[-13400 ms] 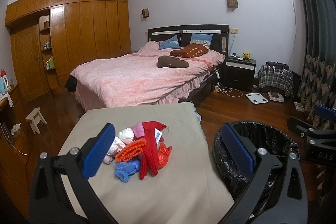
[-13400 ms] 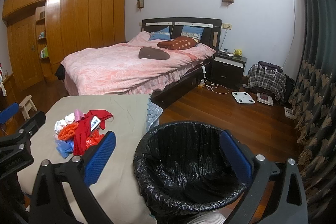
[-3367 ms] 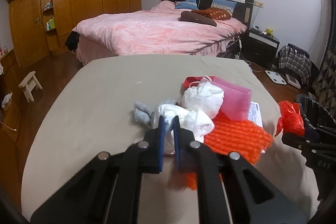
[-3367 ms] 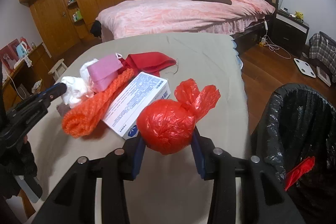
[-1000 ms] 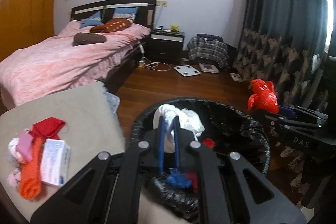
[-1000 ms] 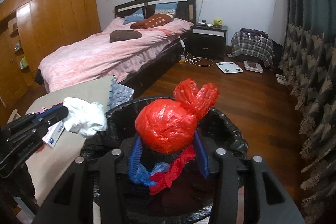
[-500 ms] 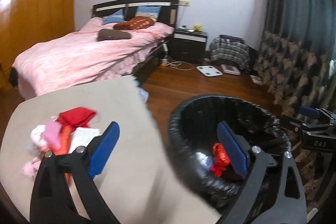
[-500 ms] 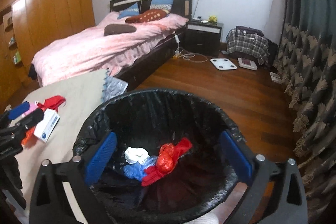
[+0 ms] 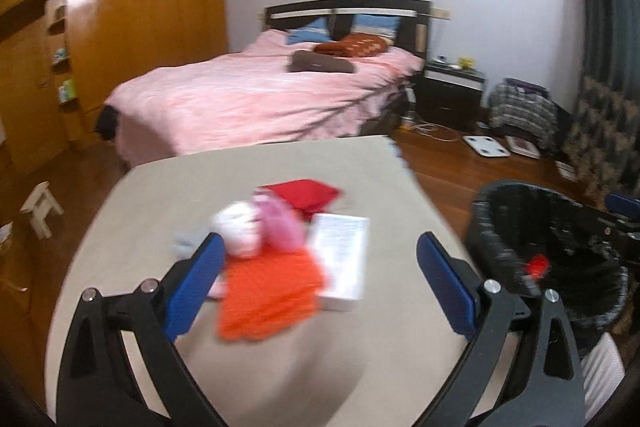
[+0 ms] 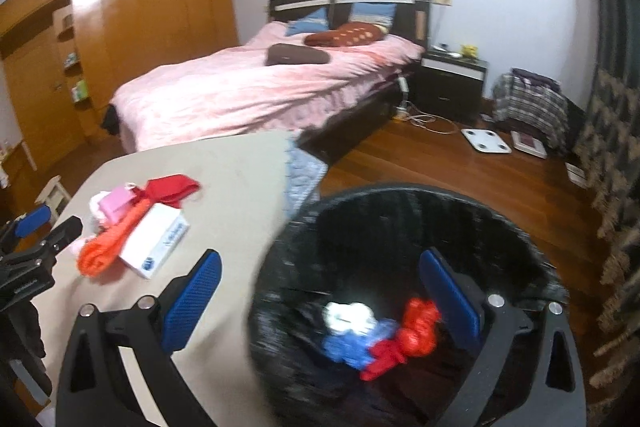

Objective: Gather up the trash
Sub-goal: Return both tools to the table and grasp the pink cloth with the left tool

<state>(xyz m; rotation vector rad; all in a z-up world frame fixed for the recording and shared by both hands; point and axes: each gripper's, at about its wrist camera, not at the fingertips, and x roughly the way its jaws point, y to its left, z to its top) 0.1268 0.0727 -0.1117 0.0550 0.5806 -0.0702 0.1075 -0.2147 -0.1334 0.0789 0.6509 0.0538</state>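
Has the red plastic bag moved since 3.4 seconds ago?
Yes. The red plastic bag has left the table side and lies inside the bin.

Trash on the table and in the bin, counted.

On one table: one white box, one orange mesh, one pink piece, one red cloth, one white wad, and a grey scrap too blurred to make out. In one bin: one white wad, one blue piece, one red bag, one red strip.
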